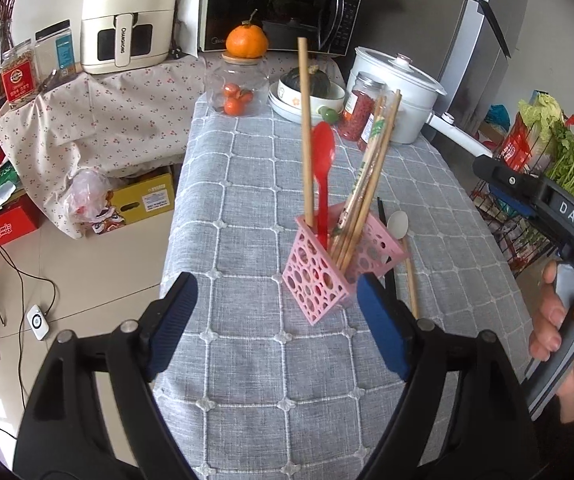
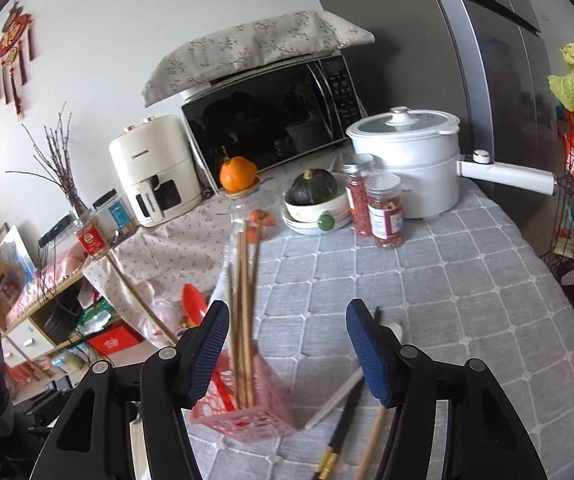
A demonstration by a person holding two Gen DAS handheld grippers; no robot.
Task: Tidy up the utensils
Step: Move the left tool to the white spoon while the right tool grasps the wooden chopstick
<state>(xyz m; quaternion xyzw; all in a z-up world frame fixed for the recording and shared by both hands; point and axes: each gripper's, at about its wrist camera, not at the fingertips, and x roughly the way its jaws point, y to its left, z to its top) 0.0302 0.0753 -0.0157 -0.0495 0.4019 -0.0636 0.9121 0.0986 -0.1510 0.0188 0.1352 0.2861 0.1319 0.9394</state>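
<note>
Hovering above the pink holder (image 2: pixel 247 412), the right gripper (image 2: pixel 287 352) tilts downward, fingers apart.

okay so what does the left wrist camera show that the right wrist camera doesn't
Left wrist only: the person's hand gripping the right tongs' handle, a yellow box on the floor.
Right wrist only: a red wall ornament, the black chopstick's gold end.
Both: pink holder with chopsticks and red spoon, white spoon.
</note>
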